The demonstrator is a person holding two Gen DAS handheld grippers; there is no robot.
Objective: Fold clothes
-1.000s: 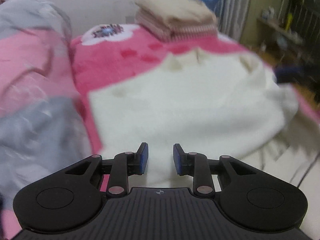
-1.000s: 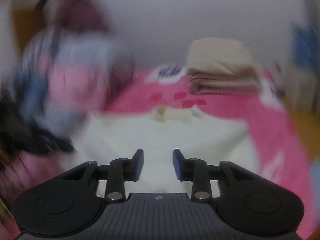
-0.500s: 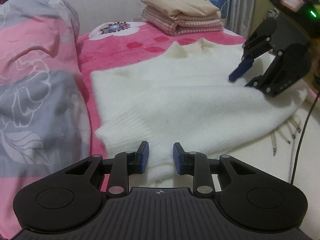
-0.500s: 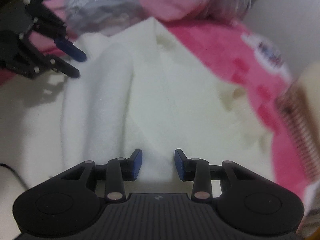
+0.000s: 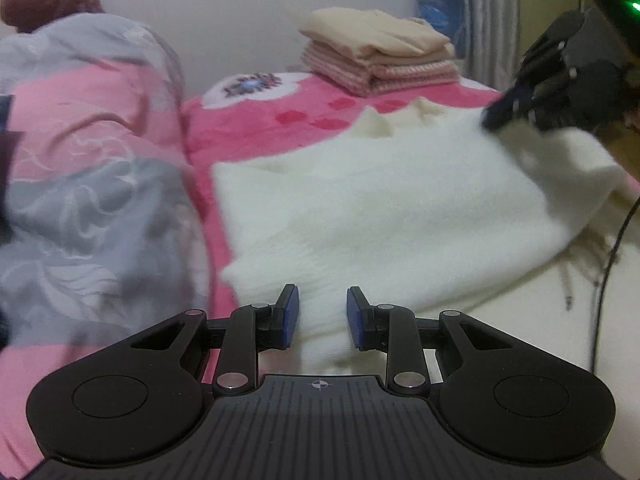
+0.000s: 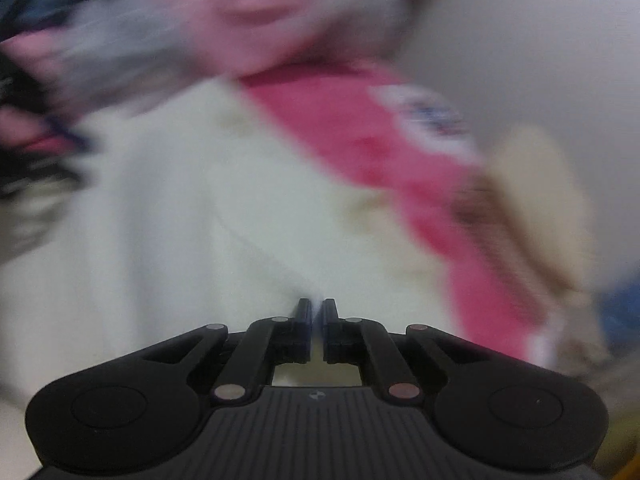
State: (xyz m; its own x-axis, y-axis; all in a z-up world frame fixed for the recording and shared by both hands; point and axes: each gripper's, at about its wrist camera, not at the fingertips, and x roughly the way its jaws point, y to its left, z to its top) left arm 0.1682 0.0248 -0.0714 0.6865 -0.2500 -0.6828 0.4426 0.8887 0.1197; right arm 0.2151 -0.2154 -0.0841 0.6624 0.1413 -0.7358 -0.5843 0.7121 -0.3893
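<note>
Pink bed cover (image 5: 256,128) underneath, white sweater (image 5: 400,208) spread mid-frame. My right gripper (image 6: 316,312) has just snapped closed, pinching its edge at right; left gripper (image 5: 322,312) waits part-open, straddling the near hem, ready to fold.

A plain pale wall (image 5: 248,20) closes the room behind a bed covered by a bright pink blanket (image 5: 256,120) with a white flower print. A pink-and-grey floral quilt (image 5: 88,168) is heaped along the bed's left side. Grey striped curtains (image 5: 484,20) hang at the far right, a blue bag (image 5: 436,4) beside them.
</note>
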